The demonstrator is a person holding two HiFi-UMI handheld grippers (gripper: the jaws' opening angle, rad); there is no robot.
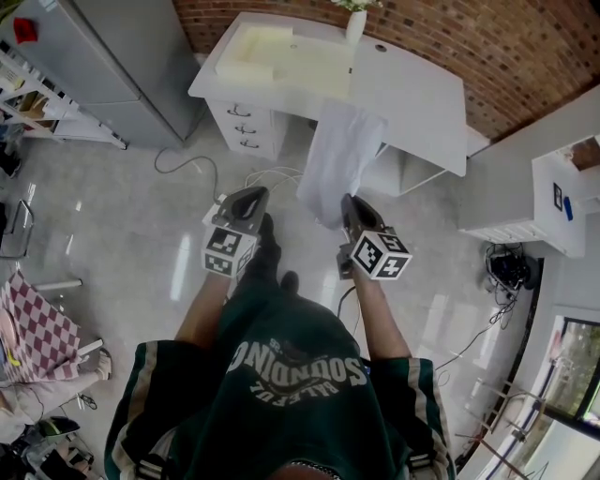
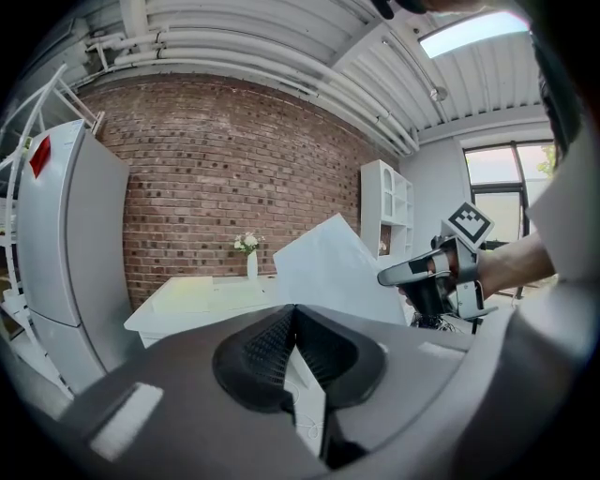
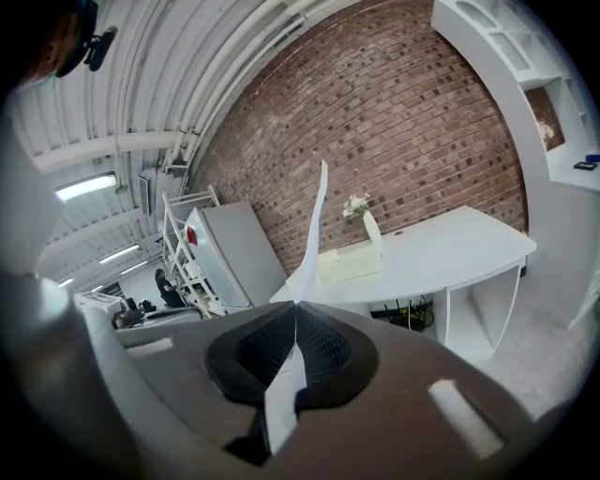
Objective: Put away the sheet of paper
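The white sheet of paper hangs in the air in front of the white desk. My right gripper is shut on the sheet's near lower edge. In the right gripper view the sheet stands edge-on, rising from the closed pads of the right gripper. My left gripper is level with the right one and to its left, shut with nothing in it. In the left gripper view the left gripper points at the desk, with the sheet and the right gripper to its right.
On the desk stand a white vase with flowers and a pale yellow tray; drawers sit under its left end. A grey fridge stands left, a white shelf unit right. Cables lie on the floor.
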